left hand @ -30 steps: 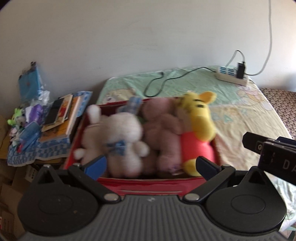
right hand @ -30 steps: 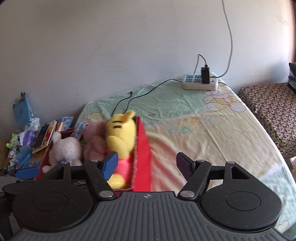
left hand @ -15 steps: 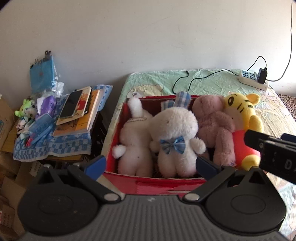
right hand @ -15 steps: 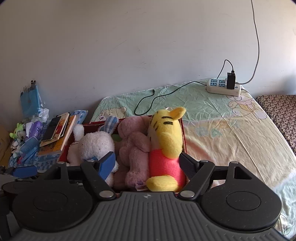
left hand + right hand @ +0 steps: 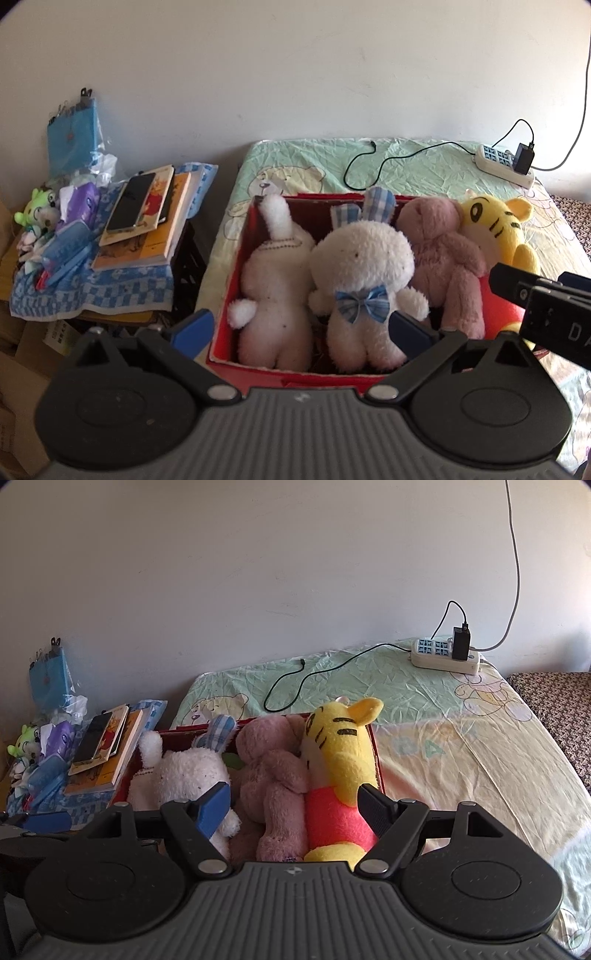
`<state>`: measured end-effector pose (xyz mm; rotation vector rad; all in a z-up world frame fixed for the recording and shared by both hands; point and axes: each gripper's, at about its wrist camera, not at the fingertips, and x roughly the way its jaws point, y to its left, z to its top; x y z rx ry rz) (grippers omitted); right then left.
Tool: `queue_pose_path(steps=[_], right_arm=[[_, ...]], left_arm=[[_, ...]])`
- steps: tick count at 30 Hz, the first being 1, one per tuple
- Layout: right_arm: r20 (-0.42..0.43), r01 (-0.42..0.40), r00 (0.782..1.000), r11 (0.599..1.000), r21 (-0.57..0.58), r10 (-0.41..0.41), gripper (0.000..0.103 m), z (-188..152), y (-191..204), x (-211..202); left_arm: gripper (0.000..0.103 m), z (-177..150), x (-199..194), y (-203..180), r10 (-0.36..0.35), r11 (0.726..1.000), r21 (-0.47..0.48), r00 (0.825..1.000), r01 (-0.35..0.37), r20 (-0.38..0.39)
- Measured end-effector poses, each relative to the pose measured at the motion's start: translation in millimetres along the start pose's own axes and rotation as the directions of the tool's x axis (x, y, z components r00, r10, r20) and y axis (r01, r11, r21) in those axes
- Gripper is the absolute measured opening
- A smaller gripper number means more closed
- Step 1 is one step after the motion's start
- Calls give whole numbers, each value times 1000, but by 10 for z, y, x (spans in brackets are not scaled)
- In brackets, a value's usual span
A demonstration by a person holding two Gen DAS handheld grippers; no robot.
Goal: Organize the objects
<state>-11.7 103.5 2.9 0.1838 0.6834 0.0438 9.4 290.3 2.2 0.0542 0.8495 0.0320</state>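
Red box (image 5: 236,258) of plush toys (image 5: 362,273) just beyond both spread, empty claws (image 5: 299,328) (image 5: 295,805)

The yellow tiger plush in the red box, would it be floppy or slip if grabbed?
The tiger looks soft and fuzzy, so it would probably squash and sag, not slip. It seems light for its size. Wedged against the pink bear in the box, it may drag that bear along.
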Motion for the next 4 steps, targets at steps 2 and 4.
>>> queue_pose_path(steps=[2,4], right_arm=[[2,3,1000,1000,7,-3,78,3,-1,11],[0,9,1000,1000,12,-9,78,12,1,30]], left_arm=[[100,13,24,-15,10,1000,5,1000,-11,6],[100,32,51,-28,14,1000,13,1000,-14,5]])
